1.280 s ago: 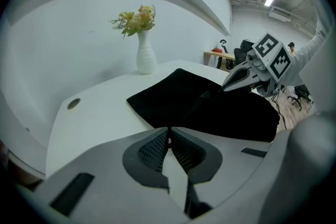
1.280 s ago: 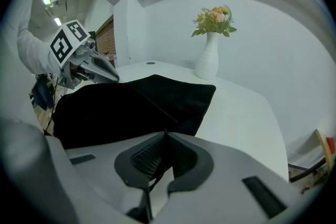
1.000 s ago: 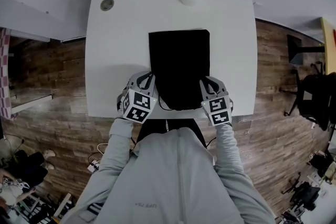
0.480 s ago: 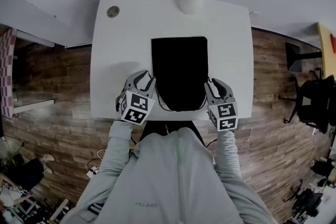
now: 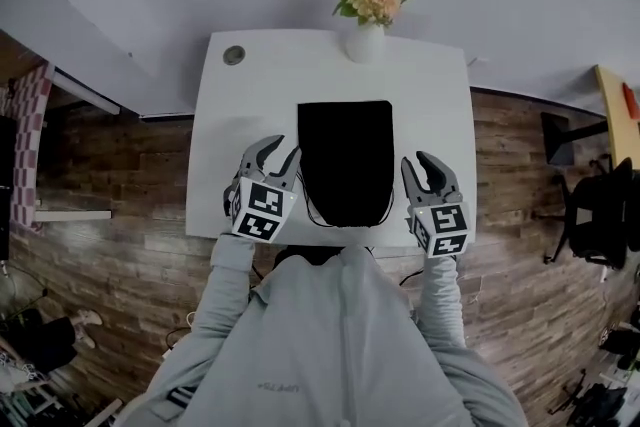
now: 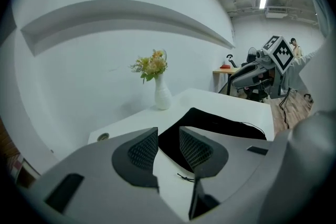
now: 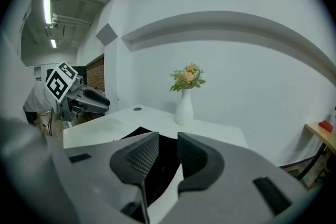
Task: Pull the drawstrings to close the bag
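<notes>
A black drawstring bag (image 5: 345, 160) lies flat in the middle of the white table (image 5: 230, 165), its mouth toward me. Thin black cords (image 5: 306, 211) loop out at its near corners, and a knotted cord end (image 6: 184, 177) lies on the table below my left jaws. My left gripper (image 5: 281, 150) hovers at the bag's left edge, open, with nothing between its pads (image 6: 144, 150). My right gripper (image 5: 417, 160) stands a little right of the bag. Its jaws are opening and hold nothing; the bag (image 7: 157, 165) shows through the gap.
A white vase of flowers (image 5: 366, 40) stands at the table's far edge behind the bag. A round cable cap (image 5: 234, 55) sits in the far left corner. Wood floor surrounds the table, and black chairs (image 5: 600, 215) stand off to the right.
Both grippers have gone from shut to open and no longer hold the cords. The right gripper has moved away from the bag's edge. The table sits lower in the head view.
</notes>
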